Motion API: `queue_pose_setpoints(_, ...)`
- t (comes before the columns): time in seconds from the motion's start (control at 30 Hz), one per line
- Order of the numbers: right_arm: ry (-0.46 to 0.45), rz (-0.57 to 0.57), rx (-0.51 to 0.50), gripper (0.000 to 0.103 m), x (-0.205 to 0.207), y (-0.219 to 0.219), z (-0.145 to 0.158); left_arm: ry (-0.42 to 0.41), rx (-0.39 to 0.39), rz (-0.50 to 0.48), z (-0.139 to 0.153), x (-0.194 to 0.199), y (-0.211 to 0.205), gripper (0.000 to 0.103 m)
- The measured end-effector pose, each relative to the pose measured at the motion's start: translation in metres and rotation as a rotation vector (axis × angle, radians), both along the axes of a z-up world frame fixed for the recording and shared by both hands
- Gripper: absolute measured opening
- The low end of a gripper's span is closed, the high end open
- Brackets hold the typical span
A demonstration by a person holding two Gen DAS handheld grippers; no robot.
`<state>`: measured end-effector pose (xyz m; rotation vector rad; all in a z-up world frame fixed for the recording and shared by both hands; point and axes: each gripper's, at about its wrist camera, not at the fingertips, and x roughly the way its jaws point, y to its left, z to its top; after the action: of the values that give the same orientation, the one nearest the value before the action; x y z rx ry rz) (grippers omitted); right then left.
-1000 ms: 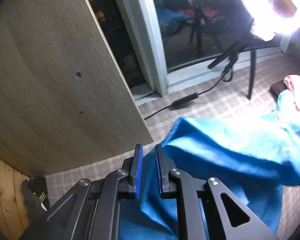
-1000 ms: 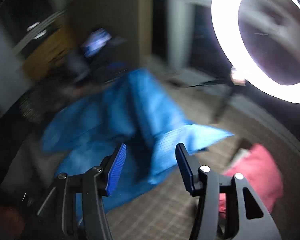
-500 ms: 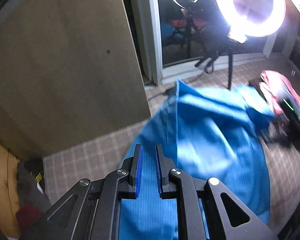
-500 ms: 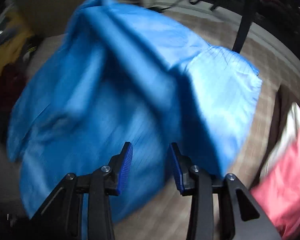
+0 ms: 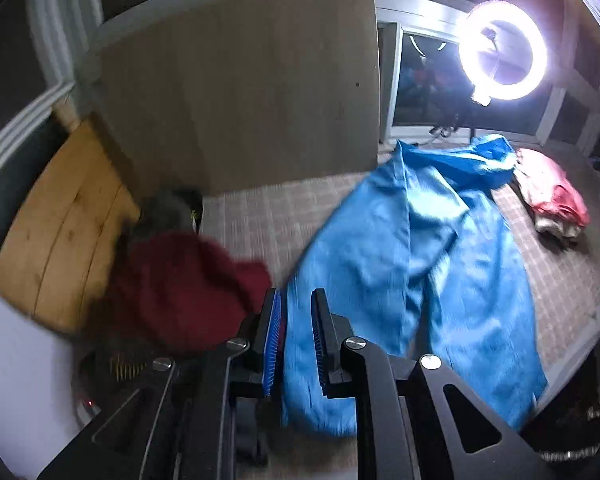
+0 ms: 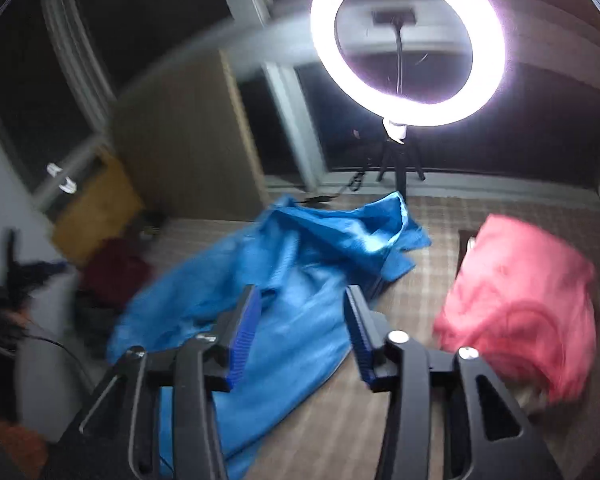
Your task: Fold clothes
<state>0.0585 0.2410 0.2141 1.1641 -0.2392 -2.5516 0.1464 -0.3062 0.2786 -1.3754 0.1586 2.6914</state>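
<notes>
**Blue garment now spread across the checked floor**

Since half a second ago, the blue garment (image 5: 416, 264) has dropped from its raised, bunched shape and lies stretched out on the checked floor (image 5: 268, 216). Nearest, the left gripper (image 5: 296, 332) pinches the garment's near edge, its pads almost together. The right gripper (image 6: 302, 328) hovers above the cloth with its fingers wide apart, holding nothing. A dark red garment (image 5: 180, 284) lies just left of the blue one; a pink garment (image 6: 516, 304) sits apart on the right. Farther back stand a wooden board (image 5: 240, 92) and a glowing ring light (image 6: 408, 44).
</notes>
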Motion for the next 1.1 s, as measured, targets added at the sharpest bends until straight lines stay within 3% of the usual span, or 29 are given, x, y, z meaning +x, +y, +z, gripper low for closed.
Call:
queue_pose_setpoints(0.1,-0.049,0.04,0.004,0.066,0.038,-0.042,-0.029,-0.06,0.08,-0.062,-0.031,0.039,0.006,0.02)
queue_pose_setpoints(0.2,-0.098,0.081,0.008,0.066,0.076,-0.084,-0.058,-0.178,0.179,-0.179,-0.092,0.064,0.036,0.025)
queue_pose_setpoints(0.33,-0.164,0.135,0.014,0.066,0.126,-0.14,-0.097,-0.324,0.236,-0.306,-0.166,0.081,0.084,0.025)
queue_pose_setpoints(0.47,-0.23,0.188,0.019,0.066,0.177,-0.196,-0.136,-0.397,0.264,-0.349,-0.208,0.083,0.114,0.031)
queue_pose_setpoints(0.53,-0.22,0.207,0.019,0.066,0.183,-0.205,-0.136,-0.376,0.215,-0.346,-0.216,0.077,0.123,0.031)
queue_pose_setpoints(0.6,-0.206,0.225,0.018,0.066,0.187,-0.211,-0.134,-0.372,0.226,-0.339,-0.217,0.073,0.121,0.029)
queue_pose_setpoints(0.73,-0.177,0.261,0.017,0.066,0.196,-0.224,-0.13,-0.373,0.258,-0.33,-0.218,0.066,0.117,0.011)
queue_pose_setpoints(0.9,-0.141,0.306,0.015,0.066,0.207,-0.24,-0.126,-0.402,0.332,-0.331,-0.216,0.073,0.103,0.013)
queue_pose_setpoints(1.0,-0.126,0.341,0.015,0.066,0.211,-0.251,-0.125,-0.429,0.346,-0.304,-0.22,0.073,0.105,0.026)
queue_pose_setpoints(1.03,-0.122,0.349,0.023,0.066,0.211,-0.256,-0.127,-0.437,0.35,-0.312,-0.222,0.075,0.108,0.012)
queue_pose_setpoints(1.1,-0.114,0.36,0.044,0.066,0.211,-0.264,-0.13,-0.45,0.384,-0.328,-0.216,0.079,0.112,0.009)
